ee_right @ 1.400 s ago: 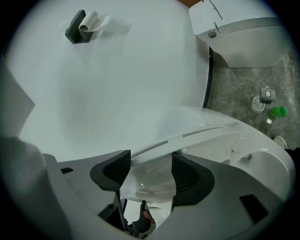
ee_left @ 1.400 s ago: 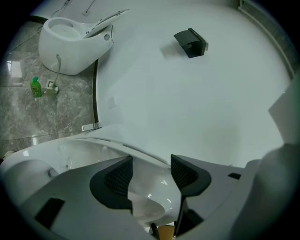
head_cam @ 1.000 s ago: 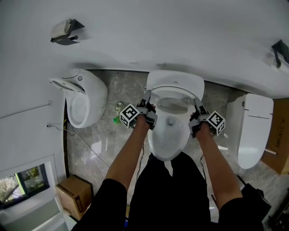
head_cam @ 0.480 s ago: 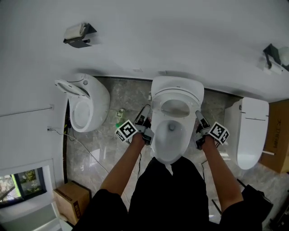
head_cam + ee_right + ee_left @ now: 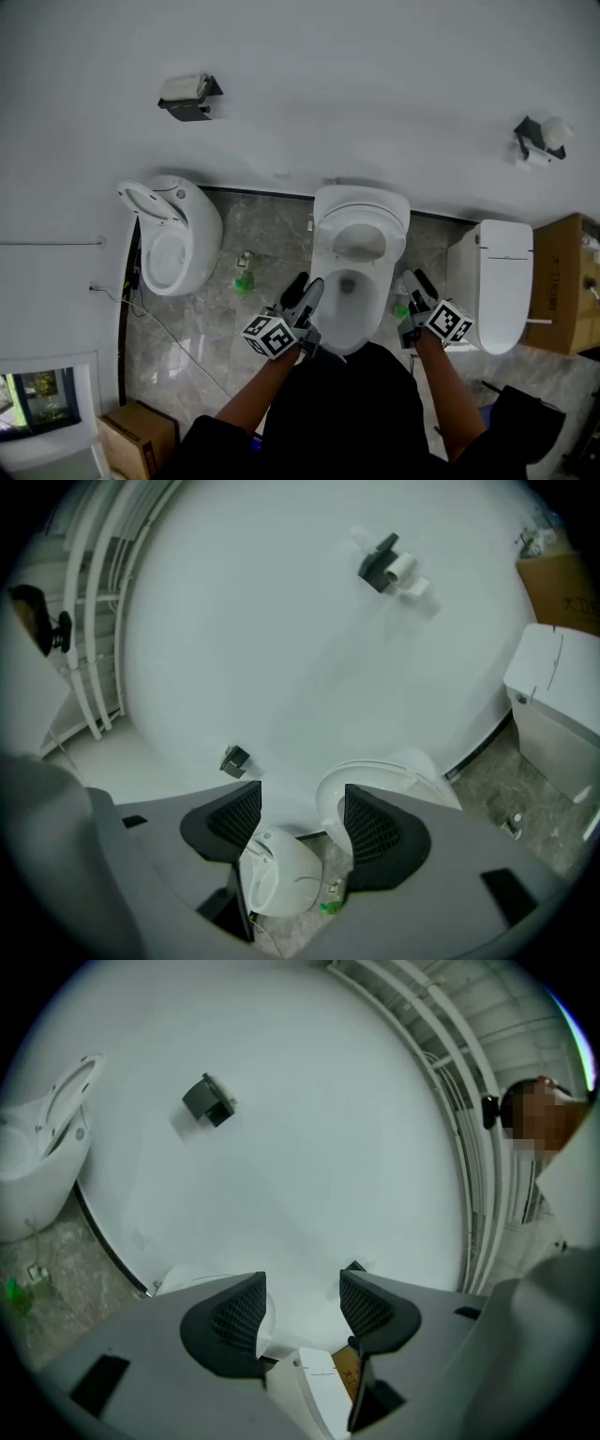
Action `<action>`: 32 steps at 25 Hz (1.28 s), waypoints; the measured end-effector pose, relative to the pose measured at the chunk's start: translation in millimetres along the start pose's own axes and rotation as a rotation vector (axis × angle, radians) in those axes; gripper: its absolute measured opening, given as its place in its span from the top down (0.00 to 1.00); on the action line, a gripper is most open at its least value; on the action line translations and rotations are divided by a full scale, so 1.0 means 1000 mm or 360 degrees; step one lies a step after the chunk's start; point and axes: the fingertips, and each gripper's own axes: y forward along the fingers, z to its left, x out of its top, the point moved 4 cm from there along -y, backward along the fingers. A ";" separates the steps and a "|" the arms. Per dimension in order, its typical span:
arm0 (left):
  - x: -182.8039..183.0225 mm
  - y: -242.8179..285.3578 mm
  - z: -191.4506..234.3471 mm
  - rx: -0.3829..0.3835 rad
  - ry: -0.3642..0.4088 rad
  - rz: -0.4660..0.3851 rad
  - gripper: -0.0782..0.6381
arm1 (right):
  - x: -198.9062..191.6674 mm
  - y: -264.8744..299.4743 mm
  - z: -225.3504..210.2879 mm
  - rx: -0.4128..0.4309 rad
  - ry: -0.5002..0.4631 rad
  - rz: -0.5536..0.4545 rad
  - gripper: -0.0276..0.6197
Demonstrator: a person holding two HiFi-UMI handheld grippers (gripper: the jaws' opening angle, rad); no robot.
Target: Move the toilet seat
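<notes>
The white middle toilet (image 5: 349, 298) stands against the wall, its seat (image 5: 361, 217) and lid tipped up at the back and the bowl uncovered. My left gripper (image 5: 307, 292) hangs just left of the bowl's front, apart from it, jaws open and empty. My right gripper (image 5: 418, 286) is to the right of the bowl, also open with nothing between its pads. In the left gripper view the left gripper (image 5: 302, 1307) faces the white wall. In the right gripper view the right gripper (image 5: 300, 822) looks past the raised seat (image 5: 349, 778) to a neighbouring toilet.
A second toilet (image 5: 169, 234) with its seat up stands to the left, a closed one (image 5: 494, 281) to the right. A green bottle (image 5: 244, 279) and a cable lie on the floor. Cardboard boxes (image 5: 565, 281) (image 5: 131, 436) sit at the sides. Paper holders (image 5: 187, 96) (image 5: 539, 139) hang on the wall.
Both grippers have drawn back from the sides of the bowl toward the person's body and rolled. The camera has risen, so the toilets look smaller.
</notes>
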 end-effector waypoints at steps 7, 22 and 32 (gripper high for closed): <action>0.006 -0.035 -0.074 -0.0246 0.0499 0.0183 0.54 | -0.030 -0.054 0.082 0.0115 -0.0424 -0.0029 0.52; 0.026 -0.112 -0.125 -0.0450 0.0744 -0.0032 0.80 | -0.100 -0.128 0.188 0.0108 -0.0913 -0.0203 0.52; 0.004 -0.134 -0.152 -0.0372 0.0836 0.0028 0.87 | -0.092 -0.165 0.188 0.0127 -0.0873 -0.0247 0.52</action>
